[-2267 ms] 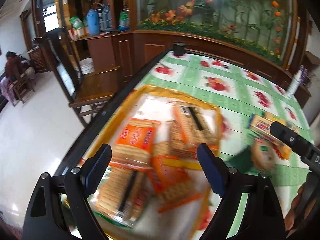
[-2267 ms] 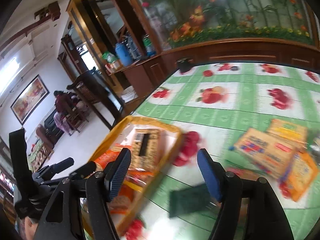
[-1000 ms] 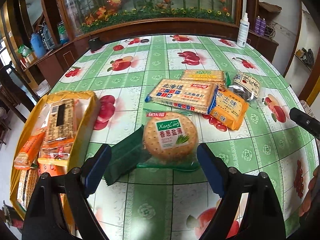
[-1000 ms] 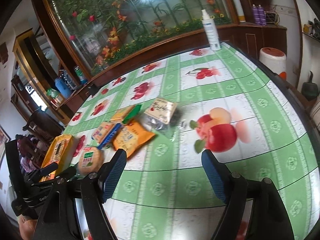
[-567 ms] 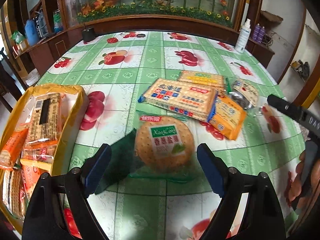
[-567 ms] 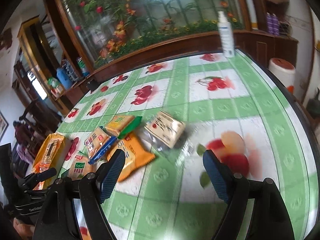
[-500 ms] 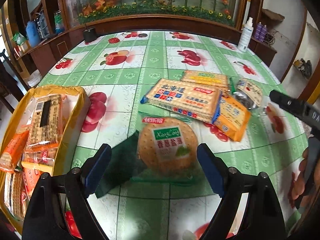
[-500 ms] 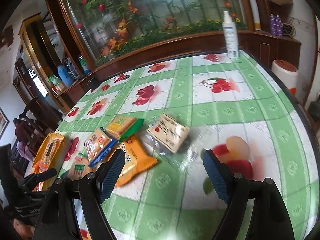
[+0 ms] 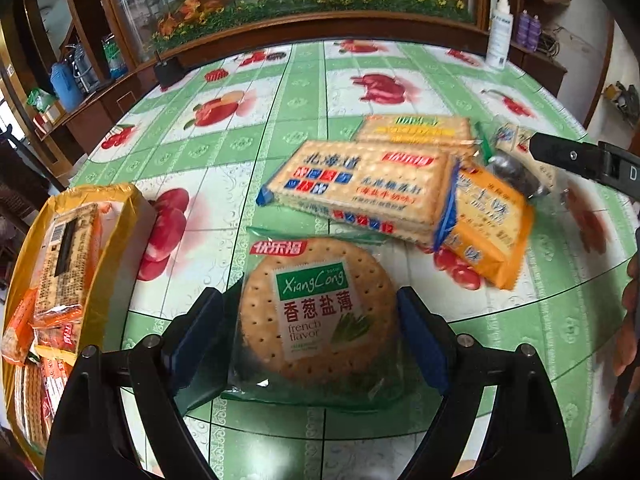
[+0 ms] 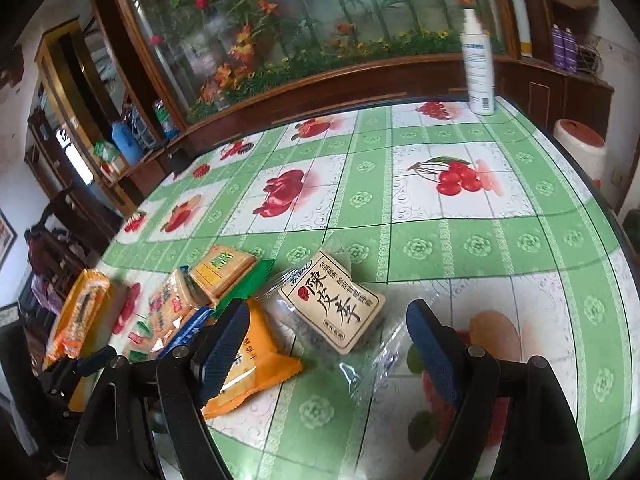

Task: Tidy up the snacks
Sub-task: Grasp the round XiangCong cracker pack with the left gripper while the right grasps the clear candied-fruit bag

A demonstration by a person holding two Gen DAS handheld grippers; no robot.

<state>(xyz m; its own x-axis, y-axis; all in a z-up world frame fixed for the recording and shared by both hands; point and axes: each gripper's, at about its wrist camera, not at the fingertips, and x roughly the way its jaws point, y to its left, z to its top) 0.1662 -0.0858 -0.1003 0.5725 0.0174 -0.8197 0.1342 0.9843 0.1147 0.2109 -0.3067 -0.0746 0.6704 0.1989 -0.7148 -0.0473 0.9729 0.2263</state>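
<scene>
Both claws released: left claw [image 9: 308, 326] straddles the round cracker pack [image 9: 318, 312] lying flat on the tabletop [image 9: 304, 92], likely next into the yellow tray [image 9: 116, 216], while right claw [image 10: 328, 344] lines up on the clear-wrapped packet [image 10: 334, 308].

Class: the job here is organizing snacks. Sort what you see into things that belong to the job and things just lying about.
Job:
round cracker pack
blue-edged cracker pack
orange snack pack
clear plum bag
yellow tray

Lying about:
spray bottle
small black object
</scene>
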